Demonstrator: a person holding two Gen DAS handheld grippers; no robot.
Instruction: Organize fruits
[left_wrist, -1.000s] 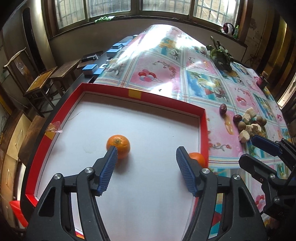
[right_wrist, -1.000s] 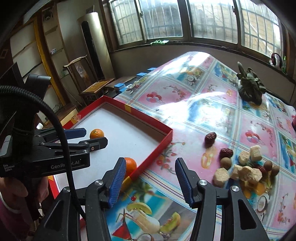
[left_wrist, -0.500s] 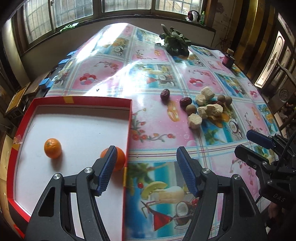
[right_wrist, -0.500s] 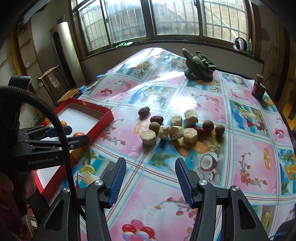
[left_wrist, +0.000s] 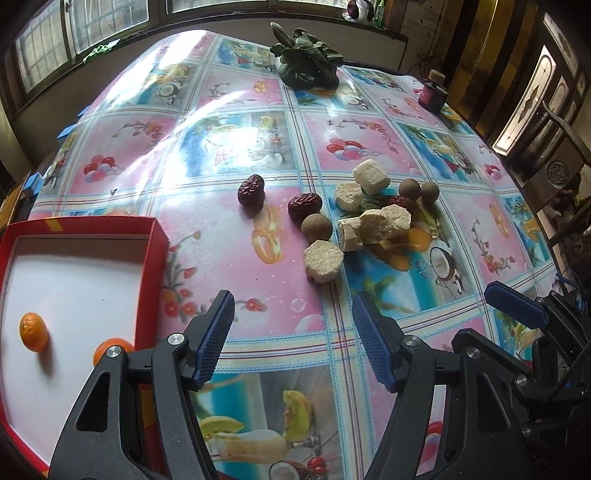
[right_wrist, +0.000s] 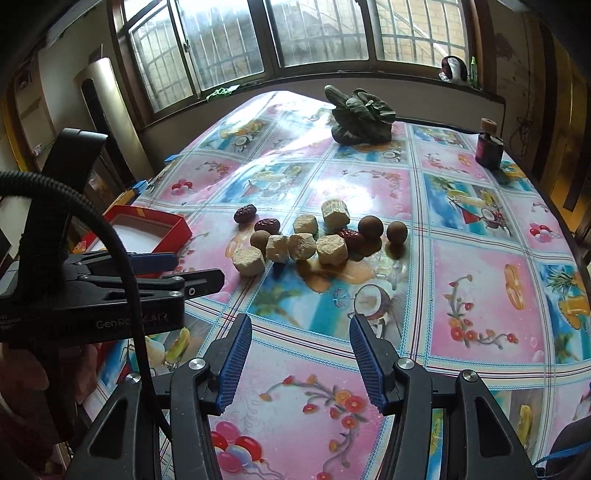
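Observation:
A red tray (left_wrist: 149, 236) with a white floor sits at the table's left and holds two oranges (left_wrist: 34, 331) (left_wrist: 110, 347). A heap of fruit lies mid-table: red dates (left_wrist: 252, 189), brown longans (left_wrist: 316, 228) and pale cut chunks (left_wrist: 323, 257). The heap also shows in the right wrist view (right_wrist: 303, 240). My left gripper (left_wrist: 291, 343) is open and empty, hovering right of the tray, short of the heap. My right gripper (right_wrist: 301, 354) is open and empty, above the tablecloth in front of the heap.
A dark leafy bundle (left_wrist: 306, 64) lies at the table's far end. A small dark jar (right_wrist: 488, 146) stands at the far right. Chairs stand beyond the table's left edge. The left gripper shows in the right wrist view (right_wrist: 177, 269).
Both grippers swung right, away from the tray and toward the fruit heap. The oranges stayed in the tray. Both jaws stayed open.

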